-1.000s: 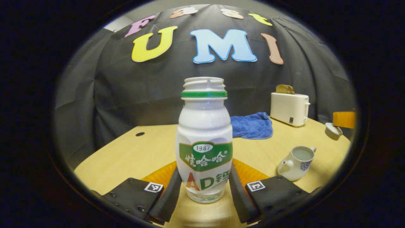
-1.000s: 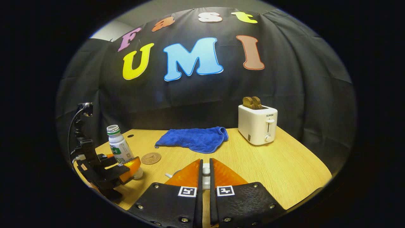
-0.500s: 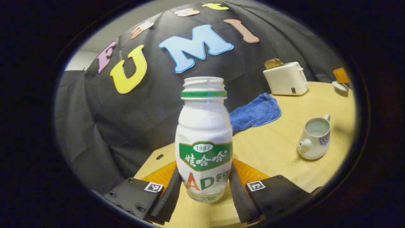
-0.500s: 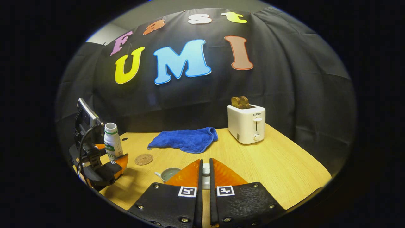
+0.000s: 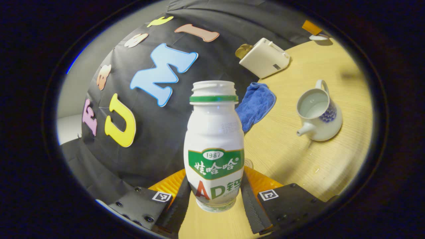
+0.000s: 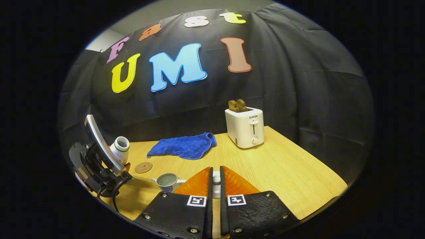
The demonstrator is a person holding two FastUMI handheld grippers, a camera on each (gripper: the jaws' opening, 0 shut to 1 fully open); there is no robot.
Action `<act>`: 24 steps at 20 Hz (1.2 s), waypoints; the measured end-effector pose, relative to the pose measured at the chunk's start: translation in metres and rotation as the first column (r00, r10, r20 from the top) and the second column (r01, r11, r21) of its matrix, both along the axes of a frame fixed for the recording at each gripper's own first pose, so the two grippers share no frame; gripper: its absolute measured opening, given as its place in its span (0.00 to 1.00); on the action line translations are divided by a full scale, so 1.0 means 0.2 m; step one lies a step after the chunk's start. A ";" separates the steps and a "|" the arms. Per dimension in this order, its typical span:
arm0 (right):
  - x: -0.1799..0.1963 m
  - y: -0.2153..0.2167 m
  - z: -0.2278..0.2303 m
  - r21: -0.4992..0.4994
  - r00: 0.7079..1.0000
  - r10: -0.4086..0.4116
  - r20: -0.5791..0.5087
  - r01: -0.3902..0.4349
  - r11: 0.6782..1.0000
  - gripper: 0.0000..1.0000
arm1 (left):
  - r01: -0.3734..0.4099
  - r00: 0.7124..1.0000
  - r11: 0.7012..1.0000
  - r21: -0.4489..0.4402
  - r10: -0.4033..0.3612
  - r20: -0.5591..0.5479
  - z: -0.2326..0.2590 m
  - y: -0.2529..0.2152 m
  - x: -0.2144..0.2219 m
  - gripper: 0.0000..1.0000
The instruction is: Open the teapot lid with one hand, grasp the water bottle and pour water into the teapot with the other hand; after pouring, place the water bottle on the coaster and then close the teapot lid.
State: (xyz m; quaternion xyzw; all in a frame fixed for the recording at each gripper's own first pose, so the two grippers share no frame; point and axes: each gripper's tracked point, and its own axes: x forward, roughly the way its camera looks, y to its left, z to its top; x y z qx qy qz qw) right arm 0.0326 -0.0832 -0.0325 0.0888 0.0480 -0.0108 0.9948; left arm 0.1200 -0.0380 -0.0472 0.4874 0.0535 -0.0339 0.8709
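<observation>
Bottle (image 5: pixel 214 146) in the grip of the left claw (image 5: pixel 214 199), uncapped and white with a green neck ring, tips over a wooden counter (image 5: pixel 298 156) in the left gripper view, both fingers (image 5: pixel 181 202) pressed against its lower sides. The horizon in that view leans steeply, and the open teapot (image 5: pixel 318 114), white with a blue pattern and liquid visible inside, stands on the counter to the right of the bottle and apart from it, spout toward the bottle. A blue cloth (image 5: pixel 255 104) lies behind the bottle, and a white toaster (image 5: pixel 265 61) stands farther back.

In the right gripper view, the right claw (image 6: pixel 215 181) is closed down to a narrow slot, both fingers (image 6: pixel 196 184) pinching the small white knob of the teapot lid (image 6: pixel 216 186), held above the counter. At the left of that view the left claw's body (image 6: pixel 99 162) tilts the bottle, mouth turned toward the teapot, which sits just below and to its right. A round brown coaster (image 6: pixel 143 167) lies on the counter beside the bottle, near the cloth, with bread in the toaster's slots (image 6: pixel 236 105).
</observation>
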 end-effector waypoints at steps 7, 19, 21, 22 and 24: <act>-0.04 -0.08 -0.04 0.030 1.000 -0.024 -0.002 0.024 0.999 0.08 | 0.016 0.998 0.971 0.239 -0.030 0.053 0.06 -0.11 -0.02 0.86; -0.07 -0.22 -0.10 0.069 0.999 -0.045 -0.013 0.046 0.997 0.08 | 0.021 0.997 0.866 0.500 -0.055 0.053 0.09 -0.23 0.01 0.80; -0.08 -0.24 -0.11 0.071 0.999 -0.048 -0.016 0.049 0.996 0.09 | 0.017 0.996 0.840 0.542 -0.060 0.061 0.11 -0.23 0.01 0.80; -0.08 -0.25 -0.12 0.074 0.999 -0.049 -0.017 0.051 0.996 0.09 | 0.018 0.996 0.831 0.556 -0.062 0.060 0.11 -0.23 0.01 0.80; -0.08 -0.26 -0.13 0.083 0.999 -0.051 -0.018 0.053 0.995 0.08 | 0.016 0.996 0.820 0.572 -0.061 0.060 0.12 -0.23 0.01 0.80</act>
